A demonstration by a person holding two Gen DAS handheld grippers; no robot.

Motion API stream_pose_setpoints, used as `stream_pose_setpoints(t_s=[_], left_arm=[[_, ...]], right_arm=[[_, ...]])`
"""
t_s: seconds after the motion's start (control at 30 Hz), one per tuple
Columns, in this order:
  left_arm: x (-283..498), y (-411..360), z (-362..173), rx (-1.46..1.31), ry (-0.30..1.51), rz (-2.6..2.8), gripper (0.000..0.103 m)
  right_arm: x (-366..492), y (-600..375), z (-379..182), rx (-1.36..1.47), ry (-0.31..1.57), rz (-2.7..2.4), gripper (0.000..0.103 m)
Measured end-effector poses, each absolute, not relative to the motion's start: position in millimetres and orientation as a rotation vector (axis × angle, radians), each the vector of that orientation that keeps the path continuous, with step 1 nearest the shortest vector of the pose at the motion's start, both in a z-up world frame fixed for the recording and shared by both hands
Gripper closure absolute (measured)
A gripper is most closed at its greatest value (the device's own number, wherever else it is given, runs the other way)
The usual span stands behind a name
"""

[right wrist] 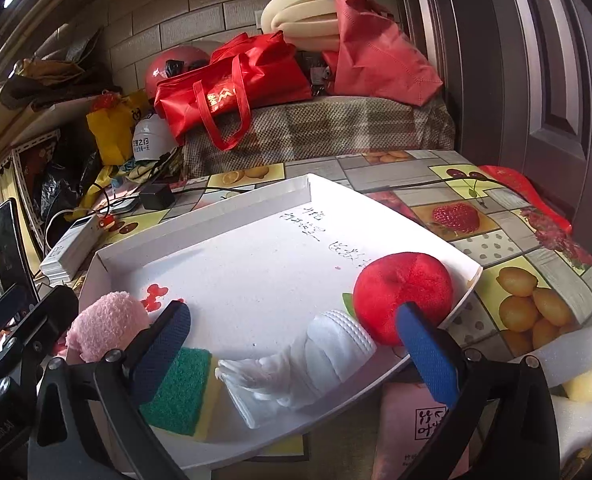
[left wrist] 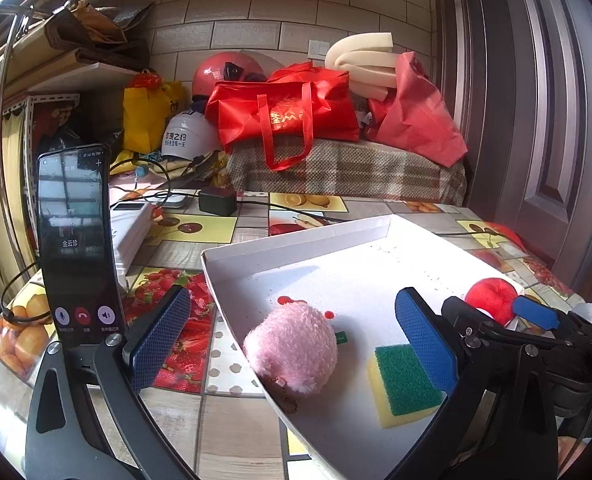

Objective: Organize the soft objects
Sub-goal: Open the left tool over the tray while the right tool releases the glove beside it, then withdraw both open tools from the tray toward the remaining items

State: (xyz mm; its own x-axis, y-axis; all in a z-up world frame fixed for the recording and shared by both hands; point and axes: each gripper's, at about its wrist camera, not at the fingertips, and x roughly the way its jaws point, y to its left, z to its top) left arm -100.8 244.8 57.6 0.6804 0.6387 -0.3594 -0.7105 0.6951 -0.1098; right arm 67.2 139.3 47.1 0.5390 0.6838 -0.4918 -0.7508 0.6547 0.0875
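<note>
Nearest the cameras, both the left gripper [left wrist: 291,340] and the right gripper [right wrist: 296,344] are held with jaws spread wide and nothing between them, over the near edge of a white tray [right wrist: 255,240] in which a pink plush toy [left wrist: 291,346], a green and yellow sponge [right wrist: 179,388], a folded white glove [right wrist: 308,364] and a red plush apple [right wrist: 404,300] are laid. The tray is set on a table [right wrist: 508,248] covered with a fruit-printed cloth, with a phone [left wrist: 77,240] propped upright left of the tray. Behind the tray, a plaid-covered surface [left wrist: 348,172] piled with red bags [left wrist: 283,116] is seen against a tiled wall [left wrist: 255,12], and a door [left wrist: 544,120] stands to the right.
</note>
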Motion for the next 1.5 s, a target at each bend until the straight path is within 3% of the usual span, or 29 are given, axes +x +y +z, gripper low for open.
stream_pose_setpoints(t_s=[0.97,1.27,1.5], left_arm=[[-129.1,220.9,56.8,-0.228,0.291,0.841,0.000],[-161.0,184.0,60.7,-0.186,0.219,0.815,0.000],[-171.0,177.7,61.6,-0.301,0.209,0.690,0.000]], right_arm=[[28.7,105.1,58.0,-0.127,0.335,0.806,0.000],[-5.3,38.0,64.9,-0.117,0.233,0.902,0.000],[21.2,-57.6,76.6,0.016,0.200,0.674,0.000]])
